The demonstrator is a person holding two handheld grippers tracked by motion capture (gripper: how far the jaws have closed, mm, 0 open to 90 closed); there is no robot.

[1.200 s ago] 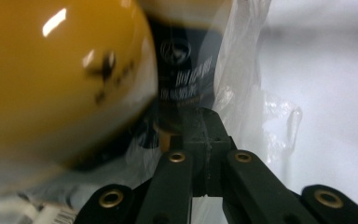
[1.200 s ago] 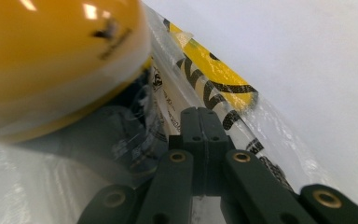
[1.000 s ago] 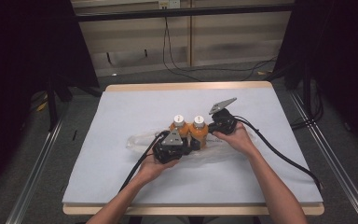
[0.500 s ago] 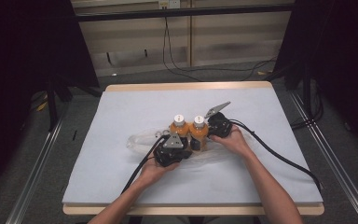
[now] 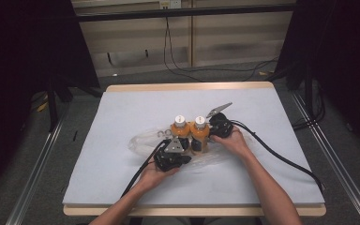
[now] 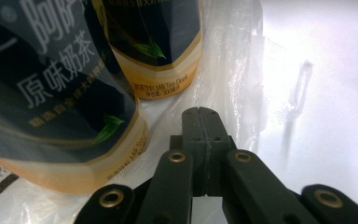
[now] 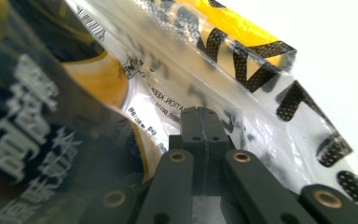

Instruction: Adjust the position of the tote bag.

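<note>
Two bottles [image 5: 190, 130] stand between the left gripper [image 5: 171, 154] and right gripper [image 5: 220, 124]. Both grippers are clenched. Each seems to pinch the clear bag [image 5: 143, 140].

Two orange bottles [image 5: 191, 133] with white caps and dark labels stand upright, side by side, near the middle of the table, on a clear plastic bag [image 5: 143, 141] that lies crumpled on the white cover, spreading left and right.

I count two orange milk-tea bottles with white caps [image 5: 180, 127] [image 5: 199, 129] standing side by side. There is one clear crinkled plastic bag [image 5: 143, 142] under them. I hold two black two-jaw grippers, my left [image 5: 177, 144] and my right [image 5: 212, 125].
</note>
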